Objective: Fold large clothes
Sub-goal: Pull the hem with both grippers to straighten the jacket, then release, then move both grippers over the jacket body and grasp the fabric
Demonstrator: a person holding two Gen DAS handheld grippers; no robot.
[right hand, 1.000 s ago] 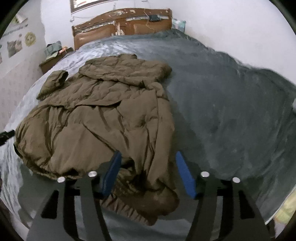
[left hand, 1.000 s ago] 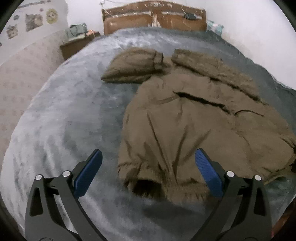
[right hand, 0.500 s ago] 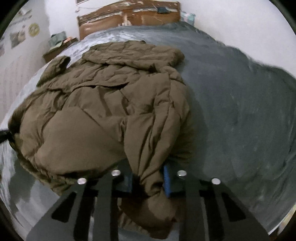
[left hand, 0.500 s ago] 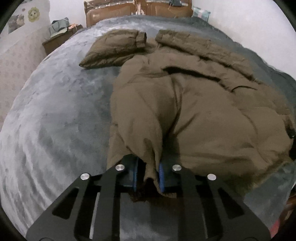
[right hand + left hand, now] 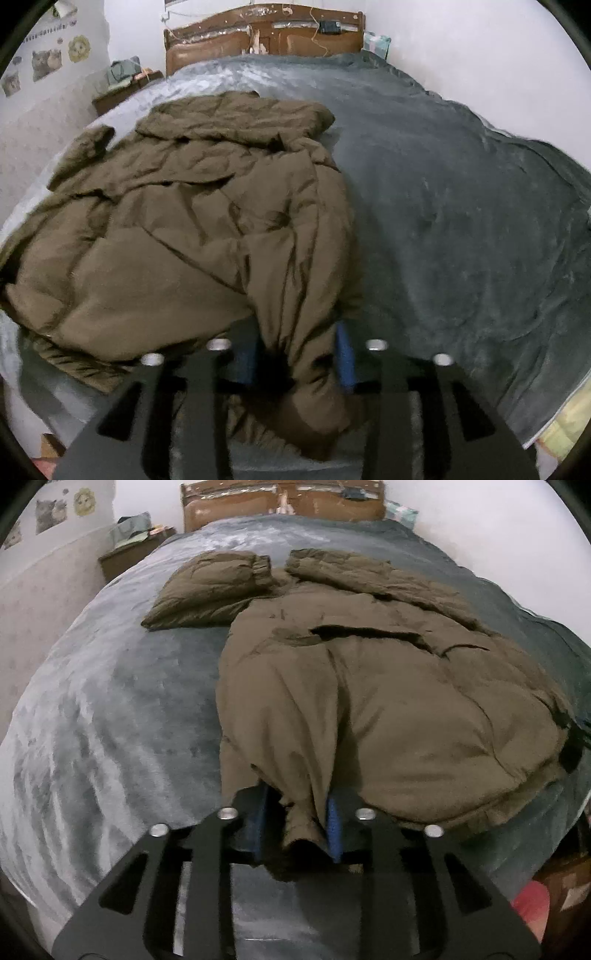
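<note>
A: Left wrist view: low at foot of bed [image 5: 110, 709], facing headboard [image 5: 284, 507], close behind left gripper [image 5: 297, 829], sitting at jacket [image 5: 388, 709] hem.

B: Right wrist view: same low spot, facing headboard [image 5: 258, 35] too, tight behind right gripper [image 5: 295, 356].

A: Shared: jacket [image 5: 192, 229], grey blanket [image 5: 461, 221], headboard, nightstand [image 5: 125, 555], wall stickers [image 5: 48, 59].

Garment: olive-brown padded jacket [image 5: 388, 701], puffy and creased.
Pose: spread across the frame's centre, hem bunched at lower centre and lifted.
Sleeve: one cuffed sleeve [image 5: 214, 587] lies flat at upper left.
Hood: rumpled at upper centre [image 5: 236, 122].
</note>
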